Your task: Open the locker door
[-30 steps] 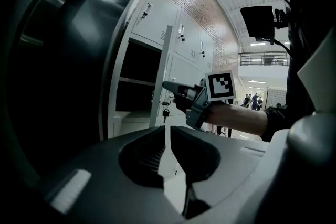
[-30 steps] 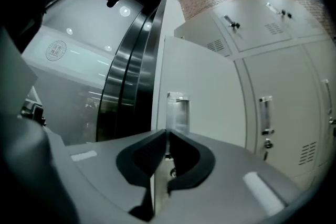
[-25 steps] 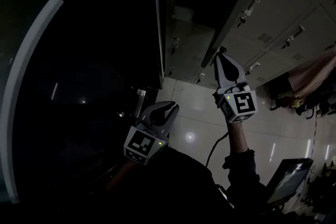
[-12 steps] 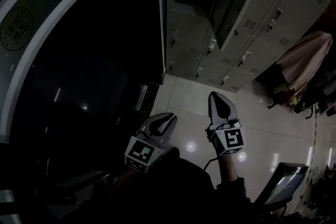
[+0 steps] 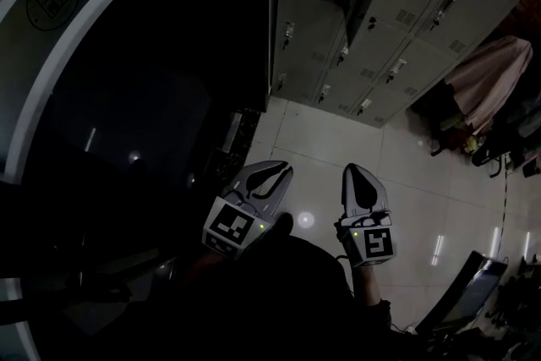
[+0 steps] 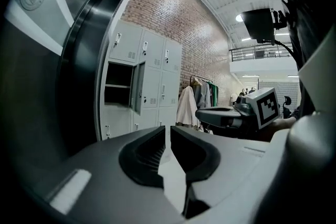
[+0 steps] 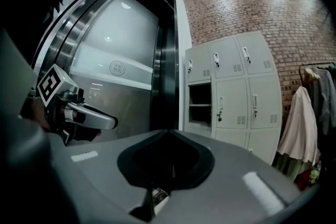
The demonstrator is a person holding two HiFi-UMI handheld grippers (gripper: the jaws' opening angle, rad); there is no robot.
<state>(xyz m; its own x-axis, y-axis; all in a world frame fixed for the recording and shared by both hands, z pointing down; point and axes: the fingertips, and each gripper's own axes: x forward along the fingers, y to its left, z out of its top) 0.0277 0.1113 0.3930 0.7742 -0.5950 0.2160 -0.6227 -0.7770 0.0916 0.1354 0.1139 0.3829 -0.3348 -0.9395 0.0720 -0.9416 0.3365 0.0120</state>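
Nearest the person, both grippers were held low in front of the body, side by side and pointing outward over the pale floor tiles (image 5: 338, 152). The left gripper (image 6: 168, 129) was released: a narrow slit showed between its jaw tips, with only floor visible through it. The right gripper (image 7: 168, 132) was clenched, its tips meeting on nothing. Neither touched anything, which fits hands with no grasp left to make, or at least none in reach.

Beyond the tiles, well apart from both tools, stood the grey locker bank (image 5: 406, 38) against a brick wall (image 7: 262, 2). One locker door (image 6: 138, 93) in the left column stood swung out, hinged on its right edge, and exposed a dark compartment (image 7: 200, 105) with a shelf across it. The neighbouring doors were all flush and shut, their small latches in line. Judged from that alone, the opening looked done, and the low, withdrawn posture of the grippers reads as a rest position rather than an approach (neither pair of jaws was lined up on a latch).

Farther right, a pale garment (image 5: 490, 80) hung on a rack beside the lockers, clear of the swung door. To the left rose a dark glazed wall (image 5: 127, 97) with a curved light band.
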